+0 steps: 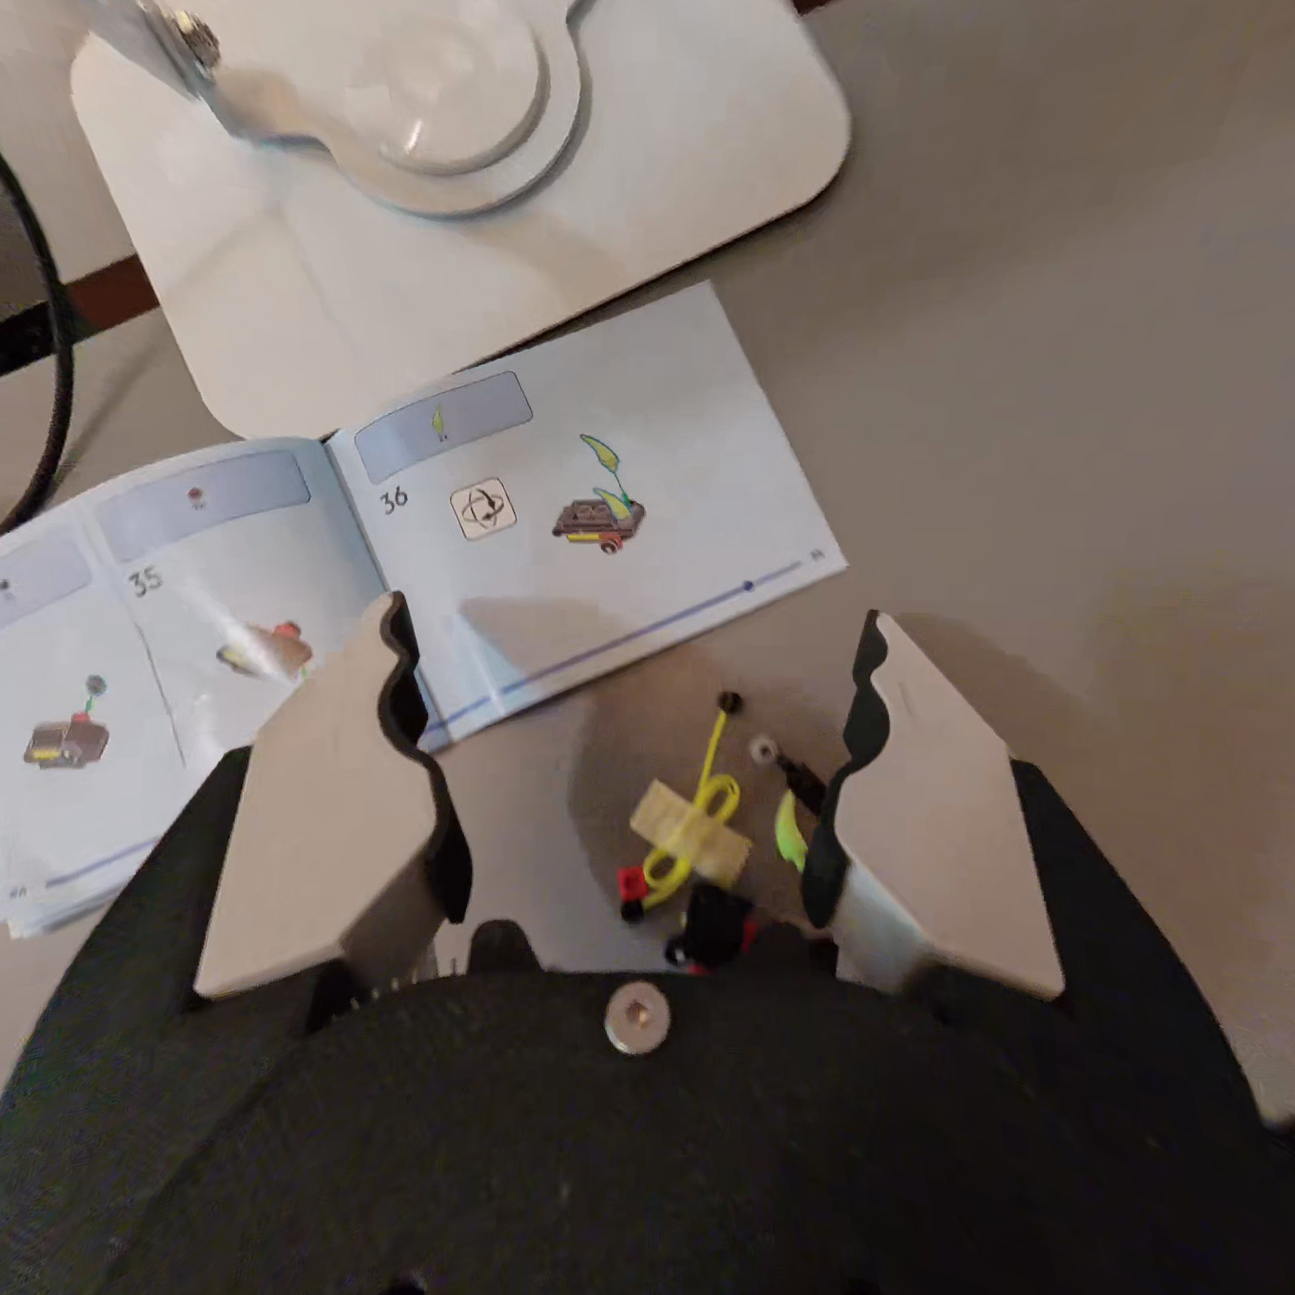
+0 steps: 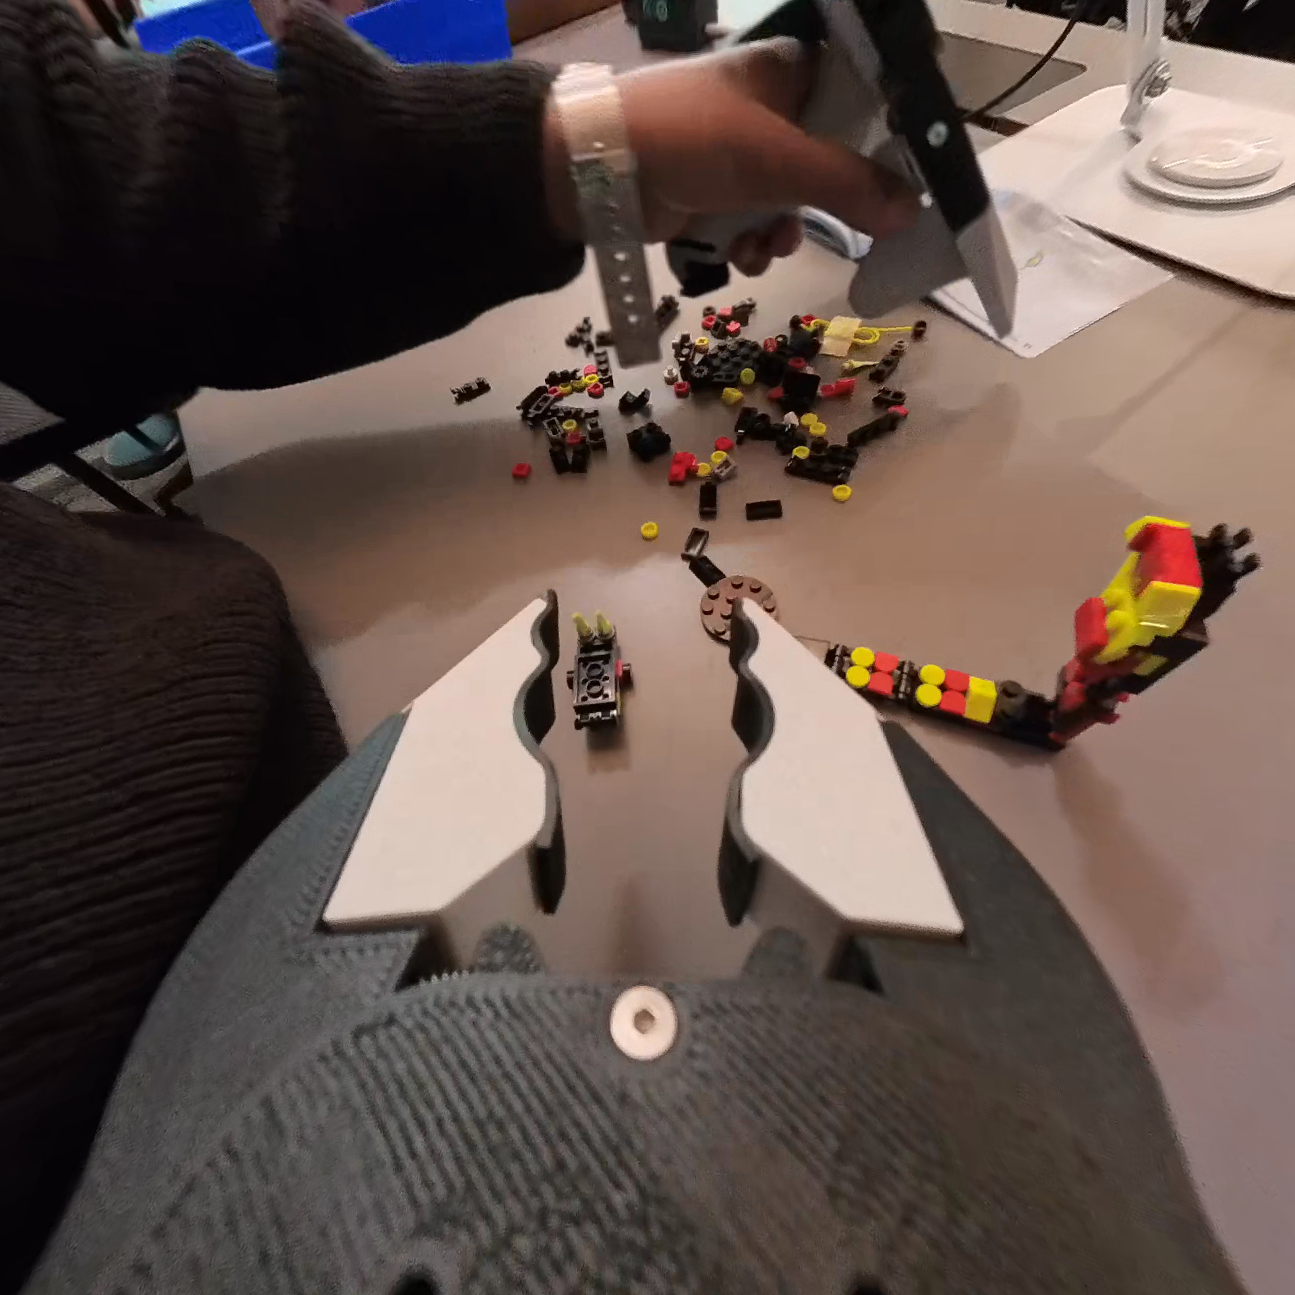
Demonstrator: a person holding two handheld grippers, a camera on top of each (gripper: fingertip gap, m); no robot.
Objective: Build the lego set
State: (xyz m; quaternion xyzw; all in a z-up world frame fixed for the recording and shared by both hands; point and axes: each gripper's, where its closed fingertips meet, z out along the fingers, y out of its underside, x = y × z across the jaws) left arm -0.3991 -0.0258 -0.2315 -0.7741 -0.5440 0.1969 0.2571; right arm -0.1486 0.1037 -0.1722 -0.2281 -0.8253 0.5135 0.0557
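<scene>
My left gripper [image 1: 634, 617] is open and empty above the far end of the loose brick pile. Between its fingers lie a yellow string piece [image 1: 701, 813] under a tape strip, a lime leaf piece [image 1: 790, 830] and small red and black bricks [image 1: 708, 918]. The open instruction booklet [image 1: 448, 560] lies just beyond. My right gripper [image 2: 641, 606] is open and empty, low over the table. A small black sub-build with two lime tips [image 2: 595, 676] lies between its fingertips, close to the left finger. A red, yellow and black snake-like build [image 2: 1037, 666] lies to the right.
The loose brick pile [image 2: 722, 406] spreads across the middle of the table. A brown round plate [image 2: 736, 599] lies by my right fingertip. A white stand base [image 1: 448, 182] sits behind the booklet, with a black cable [image 1: 56, 350] at left. A dark sleeve and hand [image 2: 350, 182] hold the left gripper [image 2: 932, 210].
</scene>
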